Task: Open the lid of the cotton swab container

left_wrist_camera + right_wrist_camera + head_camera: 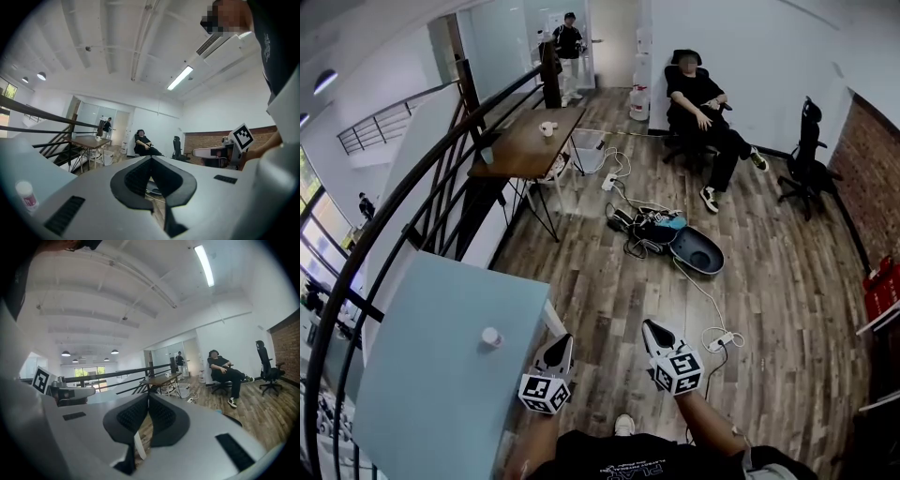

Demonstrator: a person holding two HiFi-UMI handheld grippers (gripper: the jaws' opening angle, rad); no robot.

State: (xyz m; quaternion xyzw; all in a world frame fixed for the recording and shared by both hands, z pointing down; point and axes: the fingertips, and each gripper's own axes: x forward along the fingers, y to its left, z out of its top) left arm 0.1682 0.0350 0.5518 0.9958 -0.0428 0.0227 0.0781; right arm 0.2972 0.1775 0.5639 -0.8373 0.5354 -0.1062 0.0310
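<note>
The room was a wide wood floor (787, 281) with a pale table (422, 403) at the person's left. The left gripper (562, 342) and the right gripper (651, 329) were held side by side, just beside the table's right edge. Both pointed roughly level into the room, not at the table. Each had its jaws pressed together with nothing between them.

The container (491, 337), small and white-capped, stood upright on the table near that edge. It was to the left of the left gripper and apart from it, and its lid looked in place.

The opening seemed not yet begun; this read as the approach. The next move would call for swinging both grippers toward the table and parting the jaws. One could then steady the body and the other take the lid, gently, since so light a thing would tip easily.
</note>
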